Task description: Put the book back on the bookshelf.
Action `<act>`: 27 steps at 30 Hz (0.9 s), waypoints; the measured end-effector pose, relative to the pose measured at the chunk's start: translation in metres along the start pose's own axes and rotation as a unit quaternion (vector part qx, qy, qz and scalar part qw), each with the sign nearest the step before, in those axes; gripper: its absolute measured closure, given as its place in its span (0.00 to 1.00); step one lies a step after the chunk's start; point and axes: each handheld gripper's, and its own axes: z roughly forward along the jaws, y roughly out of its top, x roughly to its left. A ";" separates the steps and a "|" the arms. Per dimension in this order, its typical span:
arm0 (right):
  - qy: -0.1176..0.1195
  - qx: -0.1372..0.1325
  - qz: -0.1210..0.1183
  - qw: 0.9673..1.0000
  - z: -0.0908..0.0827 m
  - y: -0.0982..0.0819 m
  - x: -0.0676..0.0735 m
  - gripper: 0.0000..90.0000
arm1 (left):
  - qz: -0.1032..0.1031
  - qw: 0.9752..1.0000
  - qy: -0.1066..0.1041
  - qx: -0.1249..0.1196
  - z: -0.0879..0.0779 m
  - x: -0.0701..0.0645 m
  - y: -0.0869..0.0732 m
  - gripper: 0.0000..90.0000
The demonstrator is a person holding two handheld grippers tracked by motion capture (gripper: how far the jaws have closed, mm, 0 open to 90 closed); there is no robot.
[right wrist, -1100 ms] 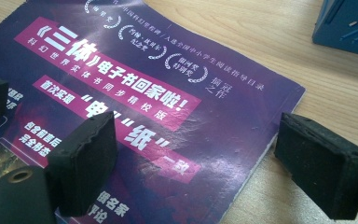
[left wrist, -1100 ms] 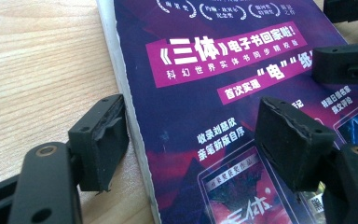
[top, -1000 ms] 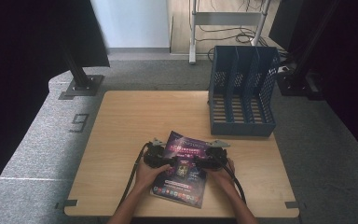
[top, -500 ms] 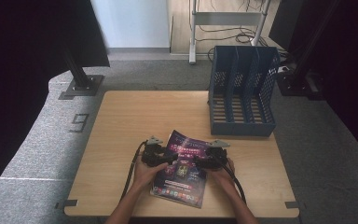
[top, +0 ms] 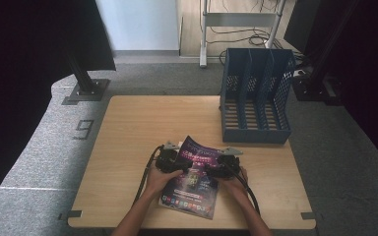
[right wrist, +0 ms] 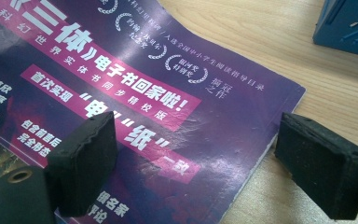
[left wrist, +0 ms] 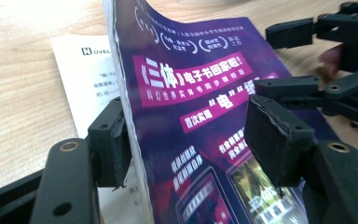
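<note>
The magazine (top: 193, 176) lies on the desk (top: 128, 132) between both hands, its raised left edge standing between the left hand-held gripper (left wrist: 186, 140)'s closing, seemingly not yet pressing jaws, while the right hand-held gripper (right wrist: 196, 158) straddles its right edge, wide.

This looks like a lab or studio set up for recording. A lone wooden counter (top: 142, 128) stands on grey carpet (top: 39, 152) marked with a taped number nine (top: 84, 129); black curtains (top: 24, 54) hang left and right, and a metal stand (top: 204, 29) with loose cables (top: 236, 34) sits at the far wall.
</note>
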 end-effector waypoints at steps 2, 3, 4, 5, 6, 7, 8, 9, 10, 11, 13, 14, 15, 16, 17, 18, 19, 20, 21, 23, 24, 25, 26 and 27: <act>0.000 0.001 0.001 1.000 0.000 0.000 0.000 0.14 | 0.005 1.000 0.008 0.003 0.002 -0.001 0.001 0.41; 0.000 0.001 0.001 1.000 0.000 0.000 0.000 0.14 | 0.006 1.000 0.013 0.004 0.003 -0.001 0.001 0.42; 0.000 0.001 0.001 1.000 0.000 0.000 0.000 0.14 | 0.010 1.000 0.016 0.006 0.003 -0.001 0.001 0.43; 0.000 0.000 0.001 1.000 0.000 0.000 0.000 0.14 | 0.012 1.000 0.020 0.007 0.004 -0.002 0.001 0.44; 0.000 0.000 0.001 1.000 0.000 0.000 0.000 0.14 | 0.013 1.000 0.021 0.009 0.005 -0.002 0.001 0.45; 0.000 0.000 0.001 1.000 0.000 0.000 0.000 0.14 | 0.012 1.000 0.020 0.010 0.006 -0.002 0.000 0.45; 0.000 0.001 0.001 1.000 0.000 0.000 0.000 0.14 | 0.011 1.000 0.020 0.012 0.007 -0.002 0.000 0.46; 0.000 0.001 0.001 1.000 0.000 0.000 0.000 0.14 | 0.012 1.000 0.023 0.013 0.007 -0.002 0.000 0.47; 0.000 0.001 0.001 1.000 0.000 0.000 0.000 0.14 | 0.013 0.999 0.025 0.015 0.008 -0.001 0.000 0.47; 0.000 0.001 0.001 1.000 0.000 0.000 0.000 0.14 | 0.012 0.999 0.026 0.017 0.008 -0.001 0.000 0.48; 0.000 0.001 0.001 1.000 0.000 0.000 0.000 0.14 | 0.011 0.999 0.027 0.024 0.008 0.000 0.001 0.49; 0.000 0.001 0.001 1.000 0.000 0.000 0.000 0.14 | 0.012 0.999 0.028 0.025 0.009 0.000 0.001 0.49; 0.000 0.001 0.001 1.000 0.000 0.000 0.000 0.14 | 0.014 0.999 0.030 0.027 0.009 0.001 0.001 0.50; 0.000 0.001 0.001 1.000 0.000 0.000 0.000 0.14 | 0.017 0.999 0.033 0.028 0.009 0.001 0.001 0.51; 0.000 0.001 0.001 1.000 0.000 0.000 0.000 0.14 | 0.019 0.999 0.038 0.029 0.009 0.001 0.001 0.54; 0.000 0.001 0.001 1.000 0.000 0.000 0.000 0.14 | 0.019 0.999 0.040 0.029 0.009 0.001 0.001 0.56; 0.000 0.000 0.001 1.000 0.000 0.000 0.000 0.14 | 0.017 0.999 0.040 0.030 0.009 0.002 0.001 0.58; 0.000 0.001 0.001 1.000 0.000 0.000 0.000 0.14 | 0.013 0.999 0.040 0.028 0.009 0.003 0.001 0.59; 0.000 0.001 0.001 1.000 0.000 0.000 0.000 0.14 | 0.012 0.999 0.040 0.028 0.009 0.004 0.000 0.60; 0.000 0.001 0.001 1.000 0.000 0.000 0.000 0.14 | 0.012 0.999 0.040 0.027 0.009 0.004 0.000 0.61; 0.000 0.001 0.001 1.000 0.000 0.000 0.000 0.14 | 0.010 0.999 0.040 0.025 0.009 0.005 0.000 0.62; 0.000 0.001 0.001 1.000 0.000 0.000 0.000 0.14 | 0.009 0.999 0.039 0.022 0.009 0.005 0.000 0.63; 0.000 0.001 0.001 1.000 0.000 0.000 0.000 0.14 | 0.007 0.999 0.037 0.020 0.009 0.006 -0.001 0.64; 0.000 0.001 0.001 1.000 0.000 0.000 0.000 0.14 | 0.006 0.999 0.035 0.019 0.008 0.006 -0.001 0.64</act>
